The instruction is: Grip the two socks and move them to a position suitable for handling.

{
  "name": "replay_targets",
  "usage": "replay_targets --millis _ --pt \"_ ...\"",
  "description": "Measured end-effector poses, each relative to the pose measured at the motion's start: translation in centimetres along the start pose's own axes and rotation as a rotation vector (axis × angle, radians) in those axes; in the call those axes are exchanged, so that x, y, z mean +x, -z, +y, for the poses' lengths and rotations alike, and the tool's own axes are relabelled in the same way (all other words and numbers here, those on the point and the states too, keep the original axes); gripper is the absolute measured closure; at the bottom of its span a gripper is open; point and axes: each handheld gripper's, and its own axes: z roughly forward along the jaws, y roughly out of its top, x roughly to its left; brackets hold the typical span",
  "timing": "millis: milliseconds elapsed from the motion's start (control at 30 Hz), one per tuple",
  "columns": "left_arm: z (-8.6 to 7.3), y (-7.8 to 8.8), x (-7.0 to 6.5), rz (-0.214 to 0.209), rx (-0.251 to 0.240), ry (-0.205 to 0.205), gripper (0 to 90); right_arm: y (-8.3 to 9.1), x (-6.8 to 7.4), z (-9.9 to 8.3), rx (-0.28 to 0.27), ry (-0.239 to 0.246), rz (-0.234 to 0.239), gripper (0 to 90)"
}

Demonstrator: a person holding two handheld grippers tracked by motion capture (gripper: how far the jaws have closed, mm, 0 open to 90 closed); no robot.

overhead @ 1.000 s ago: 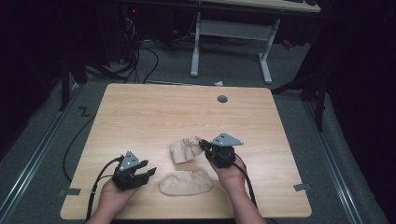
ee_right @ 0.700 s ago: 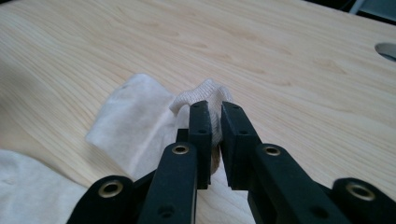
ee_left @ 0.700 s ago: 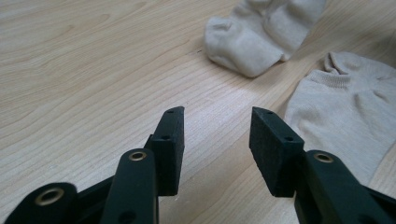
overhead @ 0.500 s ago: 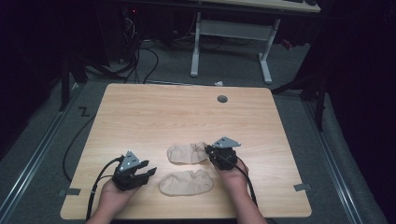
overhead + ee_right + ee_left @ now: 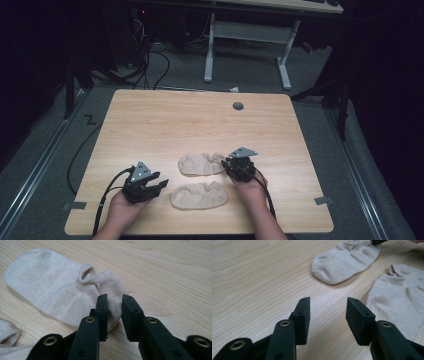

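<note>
The tabletop (image 5: 165, 120) carries two beige socks side by side near the person's edge; the far sock (image 5: 201, 163) lies flat, just set down, the near sock (image 5: 199, 195) just below it; pairing or folding looks yet to come. The right claw (image 5: 114, 308) has just been opening, its jaws loosening around the far sock's heel end; the left claw (image 5: 327, 313) stands apart and empty beside the near sock.
</note>
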Motion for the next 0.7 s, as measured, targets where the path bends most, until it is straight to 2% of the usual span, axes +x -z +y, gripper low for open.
replay_targets --millis 133,233,267,300,400,467,533,567,600,633,700 --pt "0.1 -0.4 0.0 0.007 -0.002 0.006 56.7 0.4 -0.3 0.1 -0.019 -0.025 0.019 69.1" --pt "0.6 -1.4 0.2 0.070 -0.010 0.003 55.9 0.7 -0.6 0.0 -0.024 -0.021 0.001 65.4" --pt "0.6 -1.4 0.2 0.070 -0.010 0.003 55.3 0.7 -0.6 0.0 -0.024 -0.021 0.001 65.4" --pt "1.0 -2.2 0.5 0.071 -0.006 0.028 55.2 0.6 -0.9 0.0 -0.021 -0.038 0.001 64.7" --pt "1.6 -3.0 0.6 0.085 -0.009 0.031 54.5 0.4 -1.4 -0.2 -0.028 -0.047 0.005 65.4" --pt "2.9 -4.2 0.5 0.094 -0.024 0.031 53.6 0.4 -1.6 -0.2 -0.036 -0.064 0.016 66.4" --pt "3.3 -4.6 0.5 0.094 -0.028 0.032 53.5 0.4 -1.7 -0.2 -0.039 -0.068 0.016 67.1" --pt "4.0 -5.6 0.5 0.088 -0.033 0.048 53.3 0.4 -1.9 -0.2 -0.046 -0.074 0.012 68.6" --pt "4.0 -5.6 0.5 0.088 -0.033 0.048 53.2 0.4 -1.9 -0.2 -0.046 -0.074 0.012 68.6" --pt "4.4 -6.7 0.4 0.085 -0.017 0.054 52.9 0.2 -2.0 -0.1 -0.042 -0.075 0.009 70.9" --pt "4.5 -7.1 0.3 0.086 -0.011 0.051 52.7 0.2 -2.0 -0.1 -0.038 -0.068 0.004 71.9"
